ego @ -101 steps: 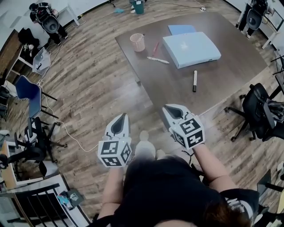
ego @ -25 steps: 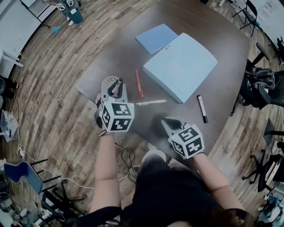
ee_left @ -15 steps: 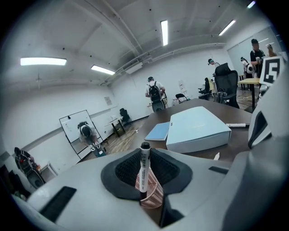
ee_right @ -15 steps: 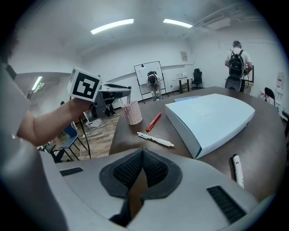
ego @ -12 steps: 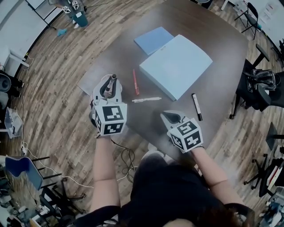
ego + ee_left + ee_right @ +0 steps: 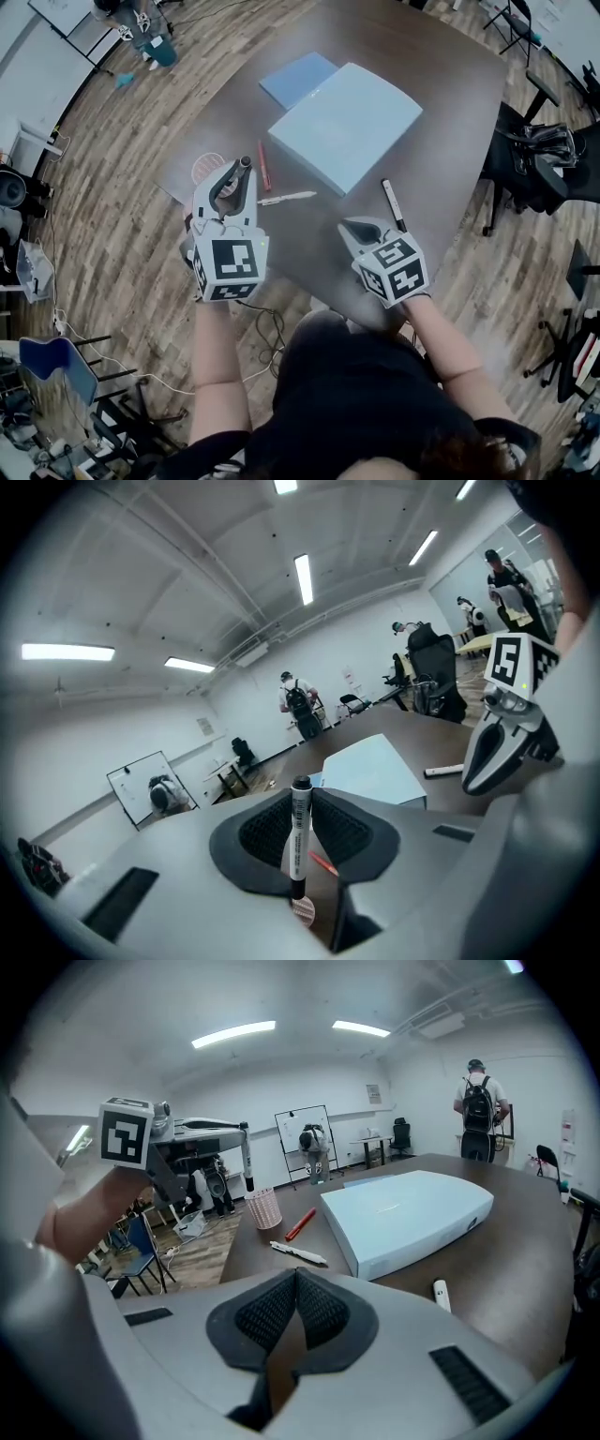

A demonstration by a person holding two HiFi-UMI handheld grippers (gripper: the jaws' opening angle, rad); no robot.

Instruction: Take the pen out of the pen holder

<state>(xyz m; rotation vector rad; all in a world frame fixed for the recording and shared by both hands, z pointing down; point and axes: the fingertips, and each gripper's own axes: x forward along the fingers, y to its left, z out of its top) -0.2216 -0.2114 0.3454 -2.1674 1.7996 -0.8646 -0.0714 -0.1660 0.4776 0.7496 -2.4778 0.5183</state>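
Left gripper [image 6: 234, 178]: pads pinching black-and-white marker [image 6: 299, 832] upright at mid-barrel, cap end up. Held straight above pen holder [image 6: 203, 170], lower tip apart from the pink mesh rim and seemingly clear of it. Right gripper [image 6: 362, 228]: jaws pressed together, nothing between, hovering well right of pen holder over the near edge of the table [image 6: 450, 84].

Step in hand, by the look of it: extraction all but done, carry-away phase. Next move, probably: swing sideways from above pen holder to bare tabletop, tilt toward level, lower, spread jaws. Needs a firm pinch throughout; gripped on a narrow band only, so liable to pivot if knocked. No work evident for right gripper.

Around, nearest first: white pen [image 6: 288, 198] lying just right of pen holder; red pen [image 6: 263, 166] also right of pen holder, a little farther back; second black marker [image 6: 392, 205] well right of pen holder. Behind those, large pale-blue case [image 6: 347, 127] right of and beyond pen holder, with blue folder [image 6: 291, 77] touching or tucked under its far side, cannot tell which. Pen holder itself close to the table's left edge: nudge risk on any low pass. Loose pens crowding the obvious set-down strip right of pen holder; barest spot nearer than the white pen. Far beyond pen holder: office chairs [image 6: 530, 159], whiteboard [image 6: 298, 1133], people [image 6: 478, 1110] standing.
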